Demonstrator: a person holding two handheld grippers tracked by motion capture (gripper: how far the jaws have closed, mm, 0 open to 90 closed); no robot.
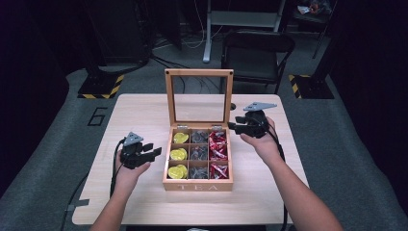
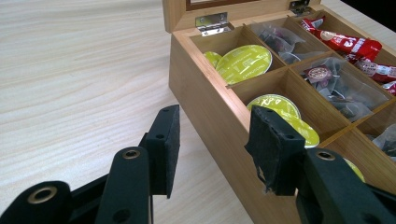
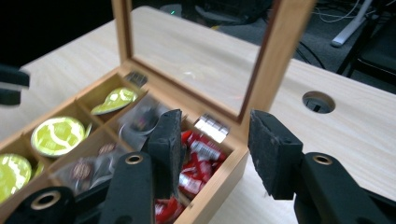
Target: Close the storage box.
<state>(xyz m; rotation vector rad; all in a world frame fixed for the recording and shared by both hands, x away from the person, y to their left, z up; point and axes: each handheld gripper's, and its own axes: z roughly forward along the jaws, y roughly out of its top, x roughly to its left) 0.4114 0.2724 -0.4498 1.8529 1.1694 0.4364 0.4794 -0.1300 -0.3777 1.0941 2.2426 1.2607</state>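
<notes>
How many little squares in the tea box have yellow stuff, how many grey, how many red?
In the tea box:
Yellow-green pods: 3 squares
Grey bags: 3 squares
Red packets: 3 squares
Total: 9 squares

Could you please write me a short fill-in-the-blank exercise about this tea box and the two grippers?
1. The lid of the wooden box stands ____.
2. The word on the box's front wall reads ____.
3. The red packets fill the column nearest the ____ gripper.
4. The left gripper has its jaws ____, holding nothing.

Missing words: open; TEA; right; open
</notes>
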